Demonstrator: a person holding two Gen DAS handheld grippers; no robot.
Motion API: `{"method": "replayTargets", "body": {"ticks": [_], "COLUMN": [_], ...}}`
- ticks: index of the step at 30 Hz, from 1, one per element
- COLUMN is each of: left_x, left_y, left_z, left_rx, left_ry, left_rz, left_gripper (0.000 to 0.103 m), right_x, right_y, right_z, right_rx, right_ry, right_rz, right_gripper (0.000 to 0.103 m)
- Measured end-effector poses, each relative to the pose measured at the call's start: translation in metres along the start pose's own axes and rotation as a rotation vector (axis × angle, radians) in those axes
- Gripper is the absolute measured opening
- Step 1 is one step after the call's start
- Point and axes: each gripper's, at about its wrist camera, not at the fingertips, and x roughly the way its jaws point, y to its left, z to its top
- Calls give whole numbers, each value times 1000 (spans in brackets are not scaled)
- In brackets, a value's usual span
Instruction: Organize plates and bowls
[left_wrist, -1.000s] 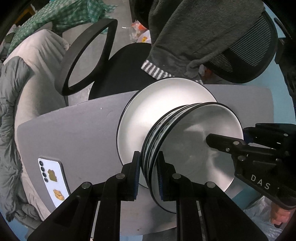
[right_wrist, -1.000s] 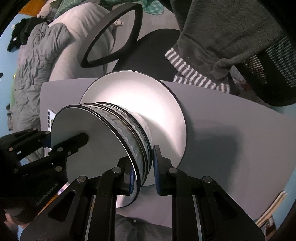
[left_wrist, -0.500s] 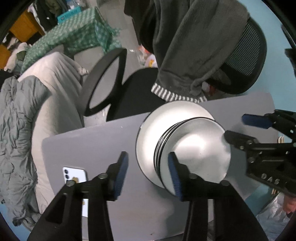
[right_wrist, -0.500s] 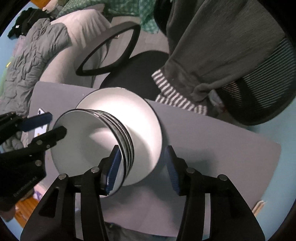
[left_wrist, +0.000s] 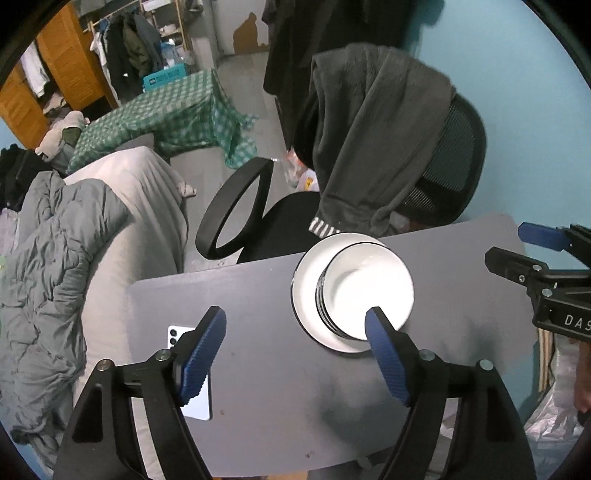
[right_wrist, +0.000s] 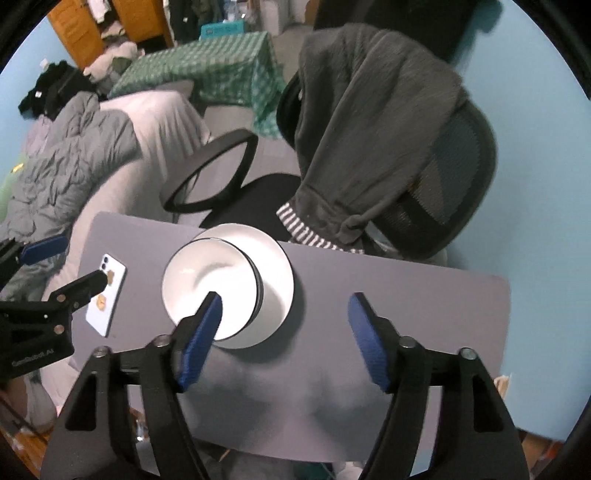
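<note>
A stack of white bowls with dark striped rims (left_wrist: 364, 286) sits on a white plate (left_wrist: 303, 291) on the grey table (left_wrist: 258, 387). It also shows in the right wrist view, bowls (right_wrist: 207, 280) on the plate (right_wrist: 277, 273). My left gripper (left_wrist: 295, 345) is open and empty, raised above the table to the left of the stack. My right gripper (right_wrist: 284, 336) is open and empty, raised to the right of the stack. Neither touches the dishes.
A white phone (left_wrist: 192, 391) lies on the table's left part, also in the right wrist view (right_wrist: 107, 291). A black office chair with a grey sweater (left_wrist: 373, 147) stands behind the table. A bed with grey bedding (left_wrist: 55, 277) is at the left.
Both grippers were shut on the bowl stack's rim a second ago. They opened, let go and pulled up and back; the stack now rests on the plate.
</note>
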Motion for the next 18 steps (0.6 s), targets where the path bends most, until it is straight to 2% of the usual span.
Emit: {"method": "replayTargets", "body": {"ticks": [9,18], "left_x": [-39,-58], "left_y": [5,0], "left_z": [-26,-46], "left_rx": [-42,-36], "left_ry": [-66,-106], "left_rz": [-26,-17], "left_gripper": [80,80], "right_x": [-36,-58], "right_y": [15,24], "right_z": [-28,-50], "right_rx": [47,69], "right_ry": [-80,-136], "right_rz": [-9,-32], "right_gripper": [71,71]}}
